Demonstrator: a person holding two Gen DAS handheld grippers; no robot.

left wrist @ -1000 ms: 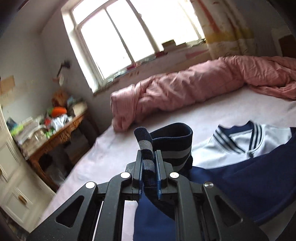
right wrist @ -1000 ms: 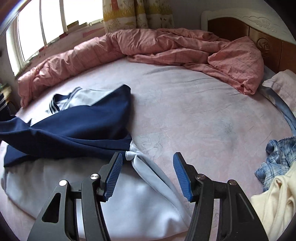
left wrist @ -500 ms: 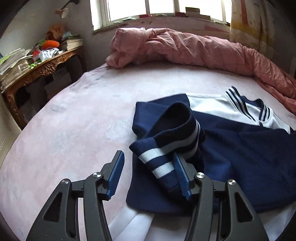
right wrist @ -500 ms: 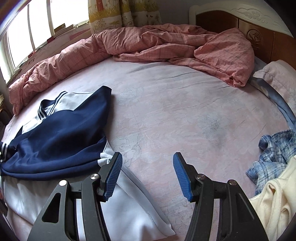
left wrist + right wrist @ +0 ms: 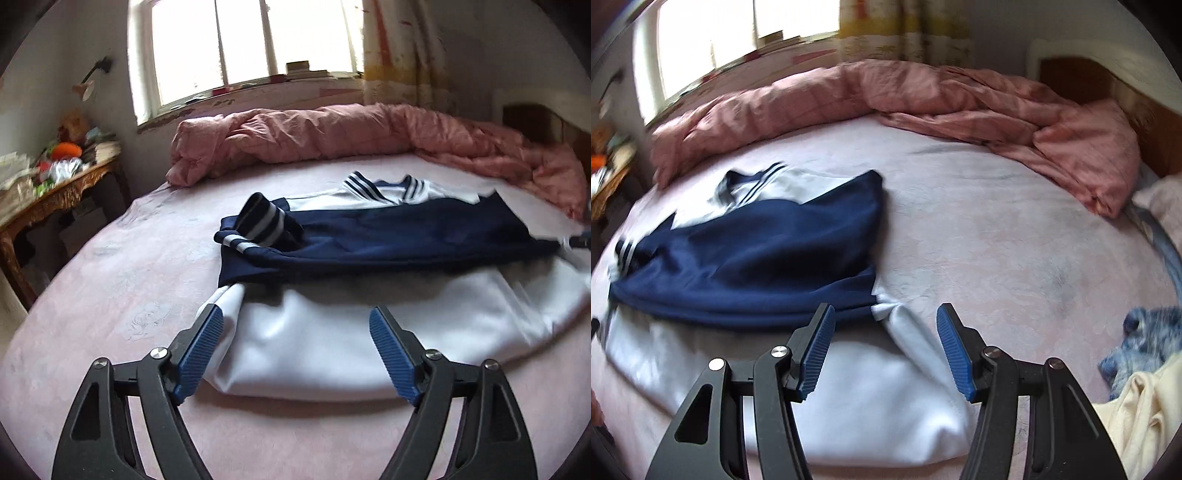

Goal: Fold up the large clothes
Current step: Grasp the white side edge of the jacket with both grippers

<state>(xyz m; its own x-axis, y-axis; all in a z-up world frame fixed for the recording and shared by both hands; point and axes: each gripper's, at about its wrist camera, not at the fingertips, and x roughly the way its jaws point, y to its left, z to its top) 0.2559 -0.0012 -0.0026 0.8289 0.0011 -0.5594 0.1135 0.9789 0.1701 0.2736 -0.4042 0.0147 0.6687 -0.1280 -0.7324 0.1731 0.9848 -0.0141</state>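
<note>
The left gripper [image 5: 295, 347] no longer pinches the striped cuff [image 5: 264, 225]: a second ago its jaws were clamped on that cuff, and they have just been opening, so they now stand wide with nothing pressed between the blue pads. The cuff has been let go and lies curled on top of the navy sleeve [image 5: 388, 236], which is folded across the chest of the jacket [image 5: 332, 347]. This gripper now hangs low over the white lower half of the jacket, well back from the cuff. The right gripper [image 5: 884, 347] was already apart a second ago and its jaws have just been opening a little further; they stand moderately wide over the jacket's right edge, with a fold of white cloth below the gap and no pad gripping it. The jacket itself lies flat near the middle of the pink bed sheet [image 5: 122, 280], collar toward the window [image 5: 251, 48]. Count: one jacket, two grippers, one pink quilt [image 5: 332, 136] bunched along the far side of the bed, one window, one curtain [image 5: 402, 51], one cluttered side table [image 5: 55, 184] at the left. At the right edge of the right wrist view lie one blue checked garment [image 5: 1141, 339] and one cream garment [image 5: 1145, 413], touching each other and well apart from the jacket.
</note>
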